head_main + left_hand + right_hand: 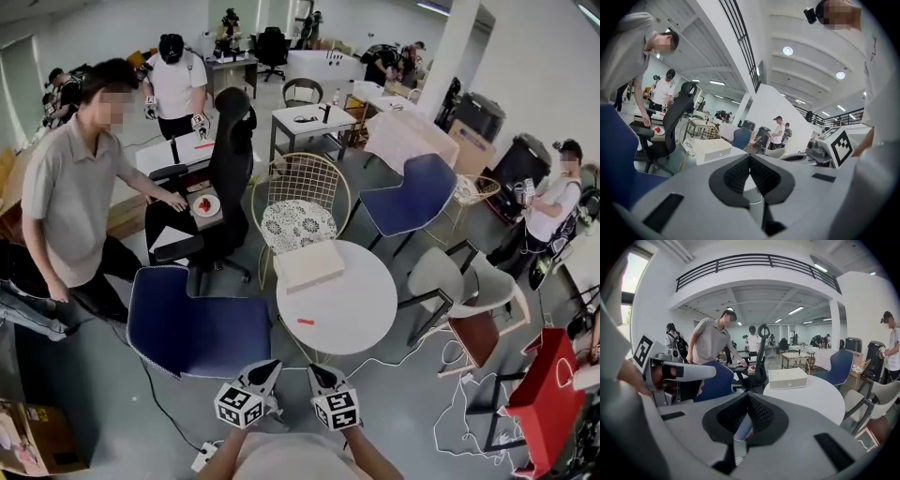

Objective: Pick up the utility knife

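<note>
A small red utility knife (306,322) lies on the round white table (361,309), near its front edge. Both grippers hang side by side below the table at the bottom of the head view, short of its rim. My left gripper (270,367) is shut with nothing between its pads (738,174). My right gripper (316,370) is shut and empty too, its pads (760,414) meeting at the tip. The right gripper view shows the table (813,397) ahead; I cannot make out the knife there.
A white box (307,265) sits on the table's far side. A blue chair (192,328) stands left of the table and a wire chair (300,202) behind it. A person (75,187) leans over a black office chair (220,178). A red bag (544,398) and cables lie at the right.
</note>
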### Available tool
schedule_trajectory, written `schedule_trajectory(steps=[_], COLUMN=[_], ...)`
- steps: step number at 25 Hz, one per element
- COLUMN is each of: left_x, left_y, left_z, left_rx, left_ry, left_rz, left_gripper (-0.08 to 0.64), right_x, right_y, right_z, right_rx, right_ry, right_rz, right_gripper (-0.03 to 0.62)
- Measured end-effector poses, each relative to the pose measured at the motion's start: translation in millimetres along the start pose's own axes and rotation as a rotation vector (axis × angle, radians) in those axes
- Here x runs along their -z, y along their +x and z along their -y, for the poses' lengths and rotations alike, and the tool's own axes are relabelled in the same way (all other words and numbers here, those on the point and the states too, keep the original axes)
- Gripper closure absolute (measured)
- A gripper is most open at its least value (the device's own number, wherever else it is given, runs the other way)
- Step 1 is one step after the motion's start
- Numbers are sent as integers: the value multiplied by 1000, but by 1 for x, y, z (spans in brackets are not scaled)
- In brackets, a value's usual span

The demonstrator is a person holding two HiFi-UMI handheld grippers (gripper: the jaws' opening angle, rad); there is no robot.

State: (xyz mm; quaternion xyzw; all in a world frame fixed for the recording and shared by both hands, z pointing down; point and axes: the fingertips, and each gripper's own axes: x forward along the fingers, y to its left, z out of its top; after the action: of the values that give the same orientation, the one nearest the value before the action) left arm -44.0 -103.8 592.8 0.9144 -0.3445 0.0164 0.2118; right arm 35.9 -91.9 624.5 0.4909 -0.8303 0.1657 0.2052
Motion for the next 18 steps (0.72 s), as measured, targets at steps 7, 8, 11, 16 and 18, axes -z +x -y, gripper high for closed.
schedule_trajectory(steps=[7, 8, 11, 16, 18], left_x=[-29, -31, -36, -37, -35], left_y=[20, 22, 24, 23, 23], left_z=[-47, -53, -62, -69, -73], left_rx=[2, 3, 5, 6, -1], left_ry=[-2, 0, -3, 0, 0], left_rz=[2, 1, -3, -15, -14], left_gripper=[548, 548, 548, 548, 548], right_x=[-37, -40, -43, -39, -37], right_y=[47, 52, 60, 65, 67], right_z=[12, 12, 13, 12, 11], right_rx=[3, 4, 9, 14, 4], right_ry=[-7, -6, 1, 14, 15], right_rz=[2, 2, -6, -19, -19], right_gripper=[575, 575, 575, 575, 575])
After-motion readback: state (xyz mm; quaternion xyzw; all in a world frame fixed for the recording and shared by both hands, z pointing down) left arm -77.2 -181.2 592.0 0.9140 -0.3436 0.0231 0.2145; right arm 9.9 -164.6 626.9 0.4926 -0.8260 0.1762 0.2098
